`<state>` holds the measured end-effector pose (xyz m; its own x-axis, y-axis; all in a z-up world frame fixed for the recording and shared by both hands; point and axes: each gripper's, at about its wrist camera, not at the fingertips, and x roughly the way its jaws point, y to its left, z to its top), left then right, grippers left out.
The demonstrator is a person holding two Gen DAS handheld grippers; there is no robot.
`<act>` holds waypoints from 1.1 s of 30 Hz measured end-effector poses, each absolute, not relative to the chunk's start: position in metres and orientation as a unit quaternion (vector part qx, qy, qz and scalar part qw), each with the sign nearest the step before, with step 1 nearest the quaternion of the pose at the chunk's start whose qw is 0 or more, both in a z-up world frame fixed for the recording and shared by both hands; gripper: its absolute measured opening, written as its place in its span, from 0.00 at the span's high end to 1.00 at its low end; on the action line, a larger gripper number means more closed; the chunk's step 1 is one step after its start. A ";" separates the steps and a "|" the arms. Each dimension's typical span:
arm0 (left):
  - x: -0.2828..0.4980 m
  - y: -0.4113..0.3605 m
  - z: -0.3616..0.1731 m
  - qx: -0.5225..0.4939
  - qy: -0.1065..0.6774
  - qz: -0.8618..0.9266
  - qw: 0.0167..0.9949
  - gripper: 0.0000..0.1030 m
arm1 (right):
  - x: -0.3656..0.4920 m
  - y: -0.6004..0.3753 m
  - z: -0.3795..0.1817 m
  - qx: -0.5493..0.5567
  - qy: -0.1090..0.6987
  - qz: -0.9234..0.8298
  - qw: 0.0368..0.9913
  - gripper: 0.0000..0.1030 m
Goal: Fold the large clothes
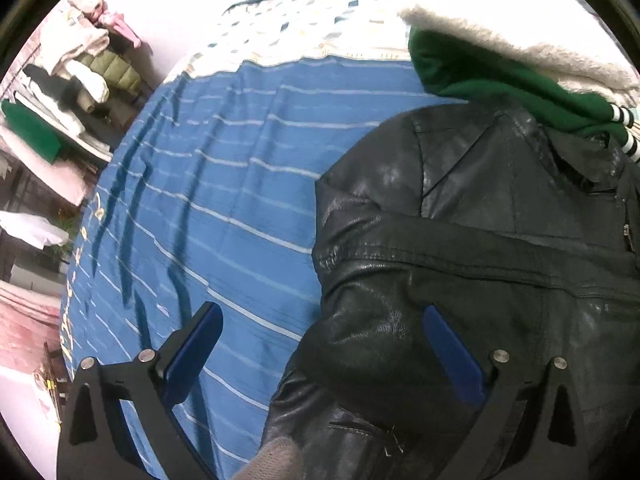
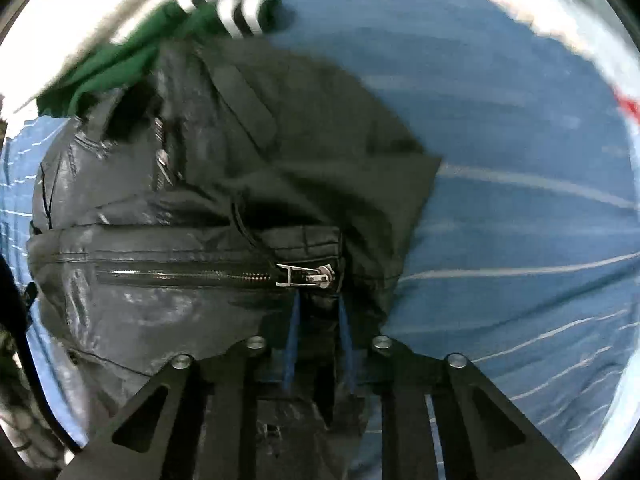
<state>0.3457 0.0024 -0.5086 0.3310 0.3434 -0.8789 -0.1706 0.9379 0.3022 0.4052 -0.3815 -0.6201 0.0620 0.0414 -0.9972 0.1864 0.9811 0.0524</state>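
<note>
The black leather jacket (image 1: 460, 248) lies on a blue striped bedsheet (image 1: 224, 184). The right gripper (image 2: 318, 312) is clamped on the jacket's edge just below a zipper pull (image 2: 304, 274), seen only in the right view. The left gripper (image 1: 320, 352) is spread wide, its right finger (image 1: 452, 348) over the jacket, its left over the sheet. Beyond the fingers, a green garment (image 1: 492, 80) touches the collar; only the left view shows a clothes rack (image 1: 76, 80).

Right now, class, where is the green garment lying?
The green garment lies at the upper right of the left wrist view, on the blue striped bedspread, wedged between the black leather jacket and a white fleecy garment.
</note>
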 end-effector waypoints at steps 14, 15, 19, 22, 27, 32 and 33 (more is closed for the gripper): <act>0.372 0.004 -0.561 0.095 0.571 0.150 0.801 0.00 | 0.406 -0.397 -0.641 0.086 0.676 -0.084 0.727 0.90; 0.375 0.005 -0.563 0.094 0.577 0.146 0.798 0.00 | 0.408 -0.403 -0.644 0.103 0.679 -0.079 0.722 0.90; 0.379 0.009 -0.565 0.083 0.586 0.145 0.793 0.00 | 0.413 -0.419 -0.629 0.147 0.691 -0.074 0.704 0.89; 0.379 0.013 -0.565 0.072 0.591 0.148 0.790 0.00 | 0.404 -0.422 -0.595 0.131 0.661 -0.101 0.731 0.83; 0.375 0.016 -0.565 0.045 0.586 0.161 0.793 0.00 | 0.393 -0.402 -0.587 0.185 0.650 -0.015 0.737 0.83; 0.374 0.014 -0.566 0.040 0.582 0.171 0.794 0.00 | 0.395 -0.382 -0.650 0.191 0.717 -0.015 0.671 0.87; 0.374 0.013 -0.566 0.044 0.580 0.173 0.795 0.00 | 0.397 -0.386 -0.658 0.204 0.714 -0.024 0.670 0.88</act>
<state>0.3738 0.0125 -0.5657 0.2678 0.3252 -0.9069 -0.2234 0.9366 0.2698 0.3965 -0.3857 -0.6578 -0.0201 0.2584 -0.9658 0.3238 0.9156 0.2382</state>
